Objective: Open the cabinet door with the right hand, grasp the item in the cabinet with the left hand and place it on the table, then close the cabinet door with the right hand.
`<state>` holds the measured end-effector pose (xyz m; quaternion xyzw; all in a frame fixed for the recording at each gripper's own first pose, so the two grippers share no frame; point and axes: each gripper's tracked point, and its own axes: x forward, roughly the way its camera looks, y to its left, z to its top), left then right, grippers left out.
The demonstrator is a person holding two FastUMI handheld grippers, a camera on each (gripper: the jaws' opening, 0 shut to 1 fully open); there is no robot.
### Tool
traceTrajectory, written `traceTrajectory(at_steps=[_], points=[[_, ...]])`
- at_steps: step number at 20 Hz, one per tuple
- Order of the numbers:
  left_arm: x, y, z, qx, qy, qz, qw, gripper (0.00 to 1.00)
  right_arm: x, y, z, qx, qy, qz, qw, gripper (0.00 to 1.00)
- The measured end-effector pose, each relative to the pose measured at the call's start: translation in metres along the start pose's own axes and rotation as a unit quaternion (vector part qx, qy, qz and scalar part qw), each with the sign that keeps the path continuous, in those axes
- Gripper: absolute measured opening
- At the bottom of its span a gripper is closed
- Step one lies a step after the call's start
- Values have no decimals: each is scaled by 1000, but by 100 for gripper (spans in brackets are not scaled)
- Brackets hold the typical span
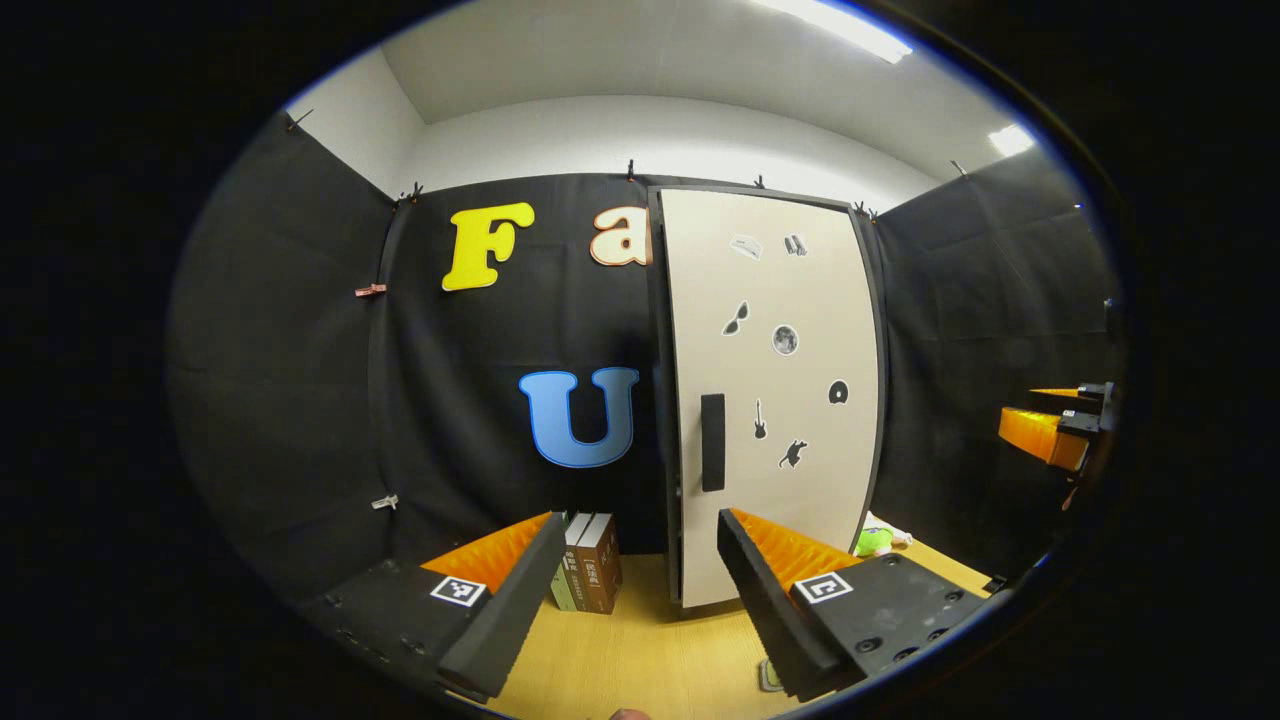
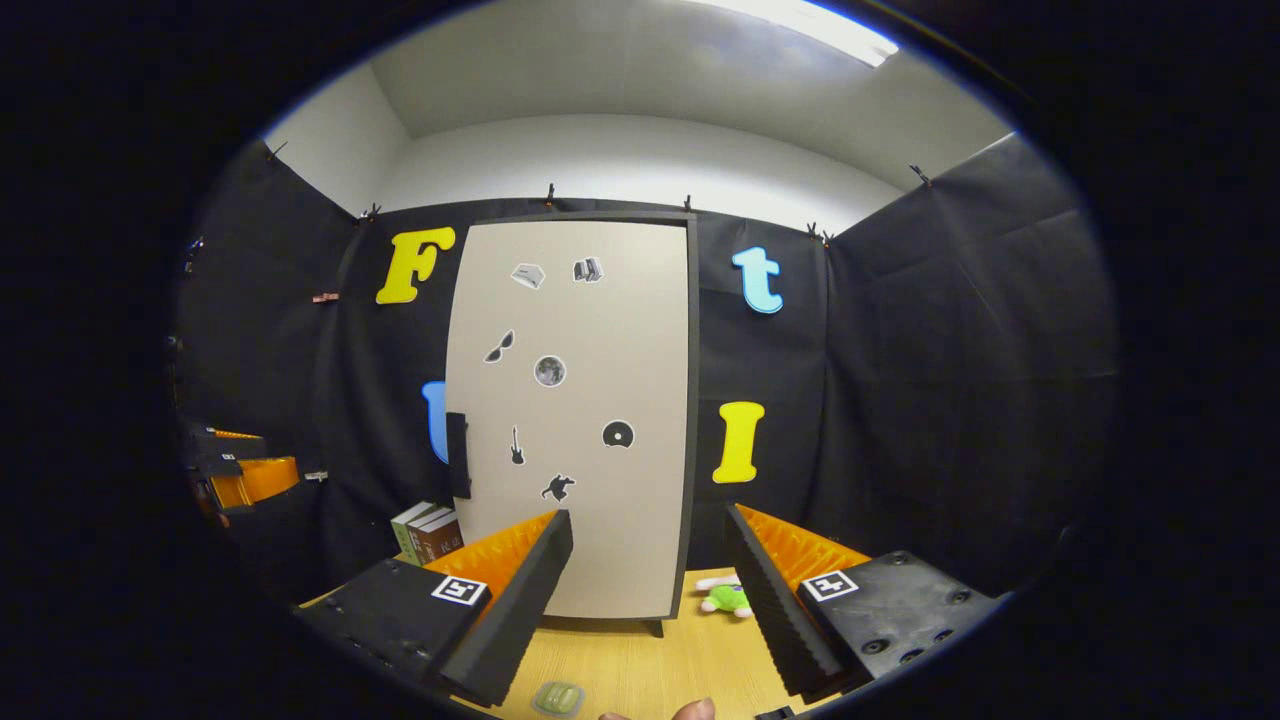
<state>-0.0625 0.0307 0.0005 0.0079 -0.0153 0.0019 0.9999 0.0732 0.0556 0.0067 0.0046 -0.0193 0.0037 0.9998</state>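
The tall beige cabinet door (image 2: pixel 575 420) with its black frame stands shut on the light wooden counter (image 2: pixel 640 670), dotted with small black and grey stickers. Its black vertical bar handle (image 2: pixel 457 455) sits on the door's left edge, about halfway up. In the right gripper view the door rises straight ahead of the right gripper (image 2: pixel 645 590), whose fingers stand wide apart and hold nothing — the handle lies up and to the left of the left finger, well apart from both. The item inside the cabinet cannot be seen behind the closed door.

In the left gripper view the same door (image 1: pixel 770 400) stands ahead and a little to the right, its handle (image 1: pixel 712 442) above the gap between the fingers of the left gripper (image 1: pixel 640 600); those fingers are also spread open and empty. The right gripper (image 1: pixel 1060 425) shows far off at the right edge of this view.

A few upright books (image 1: pixel 588 562) in green and brown covers stand on the counter just left of the cabinet. A small green and white plush toy (image 2: pixel 725 597) lies on the counter by the cabinet's right bottom corner. A small pale green translucent container (image 2: pixel 558 698) rests on the counter near the camera — in front of the door.
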Motion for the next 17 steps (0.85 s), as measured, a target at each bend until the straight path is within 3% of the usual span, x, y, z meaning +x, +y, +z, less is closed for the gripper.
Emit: traceTrajectory(at_steps=[17], points=[[-9,3,8,0,0,0,1000,96,3,3,-2,-2,1,-2,1000,98]])
